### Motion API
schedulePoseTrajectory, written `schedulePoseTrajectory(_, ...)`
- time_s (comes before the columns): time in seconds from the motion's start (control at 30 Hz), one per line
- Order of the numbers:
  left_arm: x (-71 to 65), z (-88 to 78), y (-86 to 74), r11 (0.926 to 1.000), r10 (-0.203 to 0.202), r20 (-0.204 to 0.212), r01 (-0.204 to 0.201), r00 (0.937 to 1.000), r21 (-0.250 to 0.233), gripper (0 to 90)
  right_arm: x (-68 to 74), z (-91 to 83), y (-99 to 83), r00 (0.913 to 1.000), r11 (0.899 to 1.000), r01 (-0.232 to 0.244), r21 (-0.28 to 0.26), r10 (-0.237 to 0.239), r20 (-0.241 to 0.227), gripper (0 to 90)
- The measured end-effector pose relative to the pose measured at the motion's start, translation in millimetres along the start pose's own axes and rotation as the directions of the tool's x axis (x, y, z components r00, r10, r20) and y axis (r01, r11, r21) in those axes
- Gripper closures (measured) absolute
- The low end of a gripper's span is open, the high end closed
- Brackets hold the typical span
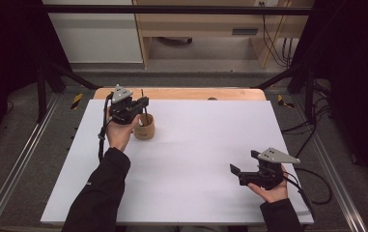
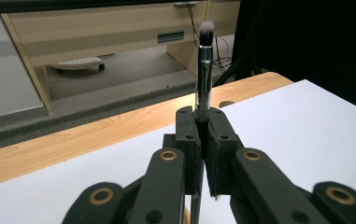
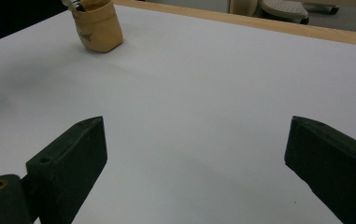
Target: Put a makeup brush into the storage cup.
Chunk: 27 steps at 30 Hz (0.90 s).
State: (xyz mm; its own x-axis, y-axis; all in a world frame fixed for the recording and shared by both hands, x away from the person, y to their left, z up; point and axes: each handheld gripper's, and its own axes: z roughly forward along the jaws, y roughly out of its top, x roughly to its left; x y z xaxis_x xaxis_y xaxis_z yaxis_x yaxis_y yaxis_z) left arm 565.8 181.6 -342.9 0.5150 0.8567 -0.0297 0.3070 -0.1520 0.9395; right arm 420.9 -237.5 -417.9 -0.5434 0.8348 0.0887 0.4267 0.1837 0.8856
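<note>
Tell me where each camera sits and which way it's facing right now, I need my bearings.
High view: above the person's side, looking forward and down on the white table; both forearms enter from below, left gripper at the tan cup, right gripper near right.
Left gripper view: rides the left gripper, facing the far table edge; its fingers clamp an upright makeup brush.
Right gripper view: rides the right gripper, looking across the table; fingers wide apart.
Shared: the cup appears in the high and right gripper views.

Cup (image 1: 144, 127) far left on board (image 1: 196, 159); brush (image 2: 203, 70) upright over cup.
</note>
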Motion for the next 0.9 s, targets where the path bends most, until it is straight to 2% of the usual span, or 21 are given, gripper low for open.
schedulePoseTrajectory(0.3, 2.5, 7.9, -3.2, 0.9999, 0.014, -0.036, -0.014, 0.9992, 0.007, 85.3, 0.9, 1.0, -0.4, 1.0, 1.0, -0.001, 0.0, 0.001, -0.005, 6.4)
schedulePoseTrajectory(0.6, 2.3, 14.5, -7.2, 0.9996, 0.019, -0.048, -0.018, 0.9987, 0.02, 85.3, 1.2, 1.2, -0.4, 1.0, 1.0, -0.001, -0.001, 0.001, -0.006, 6.6)
schedulePoseTrajectory(0.9, 1.5, 21.5, -18.1, 0.9991, 0.021, -0.055, -0.019, 0.9983, 0.037, 85.3, 1.1, 1.2, -0.7, 1.0, 1.0, 0.005, 0.001, -0.005, -0.008, 6.9)
